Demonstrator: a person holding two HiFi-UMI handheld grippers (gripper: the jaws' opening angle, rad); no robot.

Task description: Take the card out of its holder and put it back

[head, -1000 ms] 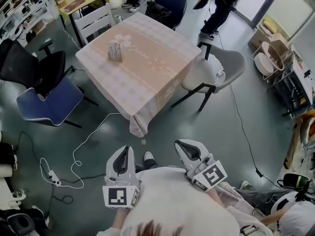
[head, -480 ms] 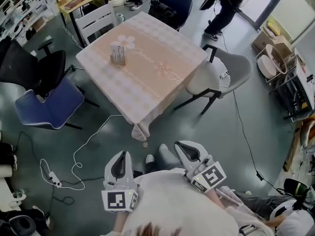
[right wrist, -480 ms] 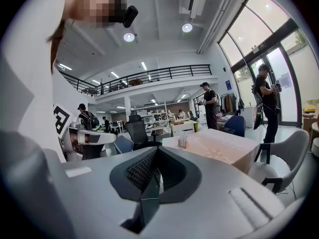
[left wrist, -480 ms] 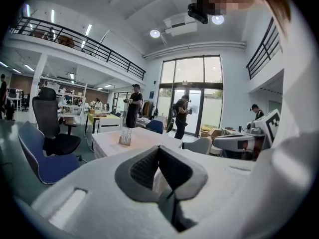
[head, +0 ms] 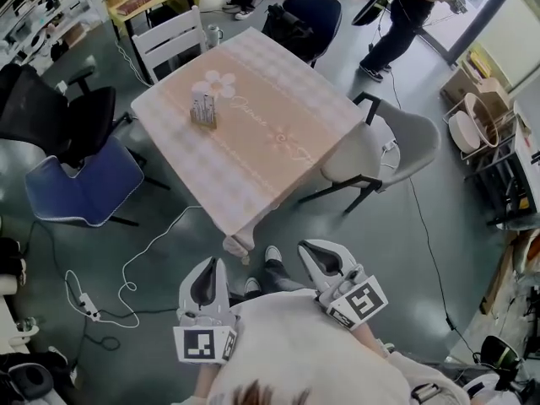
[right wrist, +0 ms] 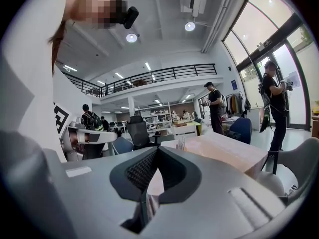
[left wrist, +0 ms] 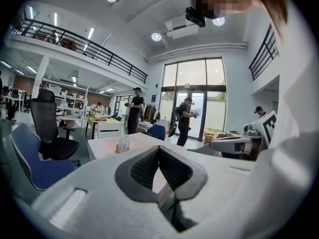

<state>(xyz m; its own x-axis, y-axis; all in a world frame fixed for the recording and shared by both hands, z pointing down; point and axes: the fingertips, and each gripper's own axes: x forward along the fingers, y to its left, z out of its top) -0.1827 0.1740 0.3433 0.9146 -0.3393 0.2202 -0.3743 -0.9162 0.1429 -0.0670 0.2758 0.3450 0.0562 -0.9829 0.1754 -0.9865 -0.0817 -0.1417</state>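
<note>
A clear card holder (head: 202, 110) with cards standing in it sits on the far left part of the pink-clothed table (head: 270, 137). It also shows small in the left gripper view (left wrist: 122, 144) and the right gripper view (right wrist: 180, 143). Both grippers are held close to my body, well short of the table's near corner. My left gripper (head: 214, 261) is shut with nothing between its pads (left wrist: 149, 168). My right gripper (head: 309, 248) is shut and empty too, its jaws meeting at the tip (right wrist: 157, 150).
Chairs ring the table: a blue one (head: 80, 188) and a black one (head: 51, 112) on the left, a white one (head: 169, 36) behind, a grey one (head: 396, 137) on the right. A cable (head: 143, 251) crosses the floor. A person (head: 405, 15) stands at the back.
I have moved towards the table, which sits lower and nearer in the head view. Both grippers keep their place by my body and stay shut.
</note>
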